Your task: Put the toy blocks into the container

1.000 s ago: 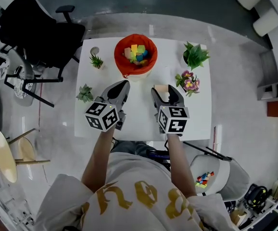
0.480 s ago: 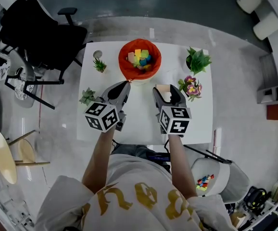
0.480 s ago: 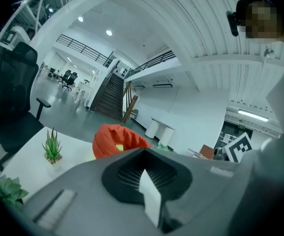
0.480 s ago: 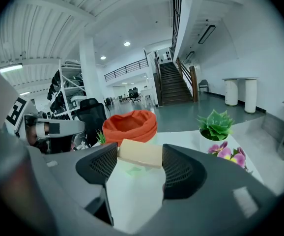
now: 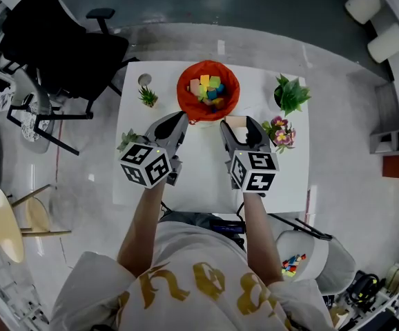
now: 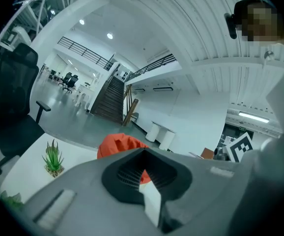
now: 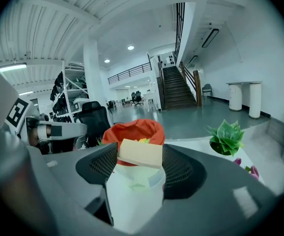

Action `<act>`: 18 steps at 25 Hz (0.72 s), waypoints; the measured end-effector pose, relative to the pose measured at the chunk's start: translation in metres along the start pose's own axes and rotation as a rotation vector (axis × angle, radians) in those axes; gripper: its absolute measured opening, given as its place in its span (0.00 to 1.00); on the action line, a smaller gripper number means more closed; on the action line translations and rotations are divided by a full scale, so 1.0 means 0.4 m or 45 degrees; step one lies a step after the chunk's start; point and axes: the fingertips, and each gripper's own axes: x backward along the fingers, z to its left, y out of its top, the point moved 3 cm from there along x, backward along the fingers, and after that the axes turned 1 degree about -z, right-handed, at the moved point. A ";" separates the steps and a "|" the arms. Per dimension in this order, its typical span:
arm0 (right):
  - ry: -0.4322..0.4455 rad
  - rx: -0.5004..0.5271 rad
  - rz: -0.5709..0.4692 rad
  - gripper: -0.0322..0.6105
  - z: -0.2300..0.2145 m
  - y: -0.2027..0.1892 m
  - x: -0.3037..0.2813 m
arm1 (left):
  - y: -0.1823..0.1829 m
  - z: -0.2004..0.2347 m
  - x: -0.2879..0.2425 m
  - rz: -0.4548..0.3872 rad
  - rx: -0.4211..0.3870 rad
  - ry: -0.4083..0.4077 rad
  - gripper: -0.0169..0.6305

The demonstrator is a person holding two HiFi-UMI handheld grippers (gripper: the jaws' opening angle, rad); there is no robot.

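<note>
On the white table (image 5: 199, 167), the orange container (image 5: 184, 96) sits at the far edge with coloured blocks (image 5: 208, 88) inside. I judge this the carry step. My right gripper (image 5: 237, 125) clamps a beige block (image 7: 140, 153) just near of the container. Next I should reach over the rim and release. My left gripper (image 6: 143, 154) is closed on nothing. The right gripper view shows the grip on the block, and the head view shows the gap to the container.
</note>
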 end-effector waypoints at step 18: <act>0.007 0.235 0.032 0.54 0.036 0.055 -0.125 | -0.004 0.053 -0.054 0.009 0.053 -0.023 0.03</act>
